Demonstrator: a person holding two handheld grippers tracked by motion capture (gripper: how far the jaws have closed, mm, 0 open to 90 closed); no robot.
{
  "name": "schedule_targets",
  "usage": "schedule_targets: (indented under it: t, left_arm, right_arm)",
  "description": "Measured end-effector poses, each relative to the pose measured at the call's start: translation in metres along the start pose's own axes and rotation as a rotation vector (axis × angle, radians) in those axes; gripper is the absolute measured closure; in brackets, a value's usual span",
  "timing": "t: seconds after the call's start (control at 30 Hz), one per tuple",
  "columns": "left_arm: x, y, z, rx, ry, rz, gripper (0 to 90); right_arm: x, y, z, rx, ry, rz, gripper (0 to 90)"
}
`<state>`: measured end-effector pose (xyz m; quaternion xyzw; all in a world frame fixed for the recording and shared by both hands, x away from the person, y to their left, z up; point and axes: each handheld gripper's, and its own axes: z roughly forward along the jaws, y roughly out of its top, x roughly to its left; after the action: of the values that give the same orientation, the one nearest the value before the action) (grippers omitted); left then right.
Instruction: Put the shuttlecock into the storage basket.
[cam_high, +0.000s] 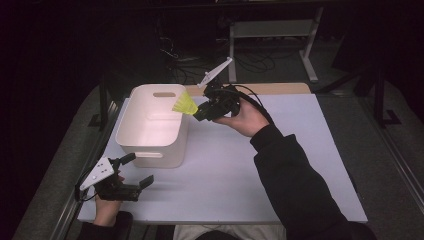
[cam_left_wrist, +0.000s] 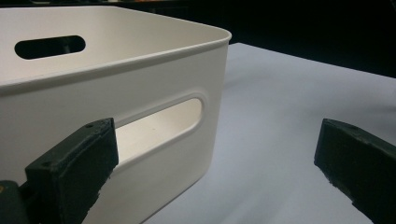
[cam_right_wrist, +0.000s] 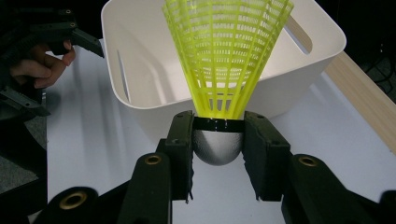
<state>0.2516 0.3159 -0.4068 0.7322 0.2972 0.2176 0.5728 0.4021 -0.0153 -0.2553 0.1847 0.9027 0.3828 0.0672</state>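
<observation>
Your left gripper (cam_high: 134, 171) rests on the table (cam_high: 240, 170) at the near left, jaws spread wide with nothing between them, just beside the near wall of the bin (cam_high: 152, 150); one jaw sits close to that wall's handle slot (cam_left_wrist: 161, 123). It is nearer the bin but idle. Farther out, your right gripper (cam_high: 198, 113) has its jaws closed partway on the shuttlecock (cam_high: 185, 104), the pads (cam_right_wrist: 183, 140) pinching the silver cork (cam_right_wrist: 217, 147) from both sides. The shuttlecock's long axis runs on from the gripper toward the bin, yellow skirt (cam_right_wrist: 226, 46) leading, cork trailing. The skirt tip is at the bin's right rim, about over the edge, and the open cavity lies straight beyond. So the drop likely turns on carrying the cork on along that same line, past the rim, before you let go
</observation>
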Motion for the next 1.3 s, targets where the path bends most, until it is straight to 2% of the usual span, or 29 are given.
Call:
schedule_targets:
  t: [0.57,1.1,1.3]
  left_arm:
    - [0.000,0.000,0.000,-0.002,-0.001,-0.001,0.0]
    - [0.000,0.000,0.000,-0.003,-0.001,-0.001,0.0]
    - [0.000,0.000,0.000,-0.002,-0.002,0.000,0.0]
  right_arm:
    - [0.012,0.021,0.021,-0.004,0.047,-0.042,63.1]
    - [0.016,0.028,0.038,0.000,0.076,-0.050,63.1]
    - [0.019,0.031,0.049,0.008,0.094,-0.061,63.1]
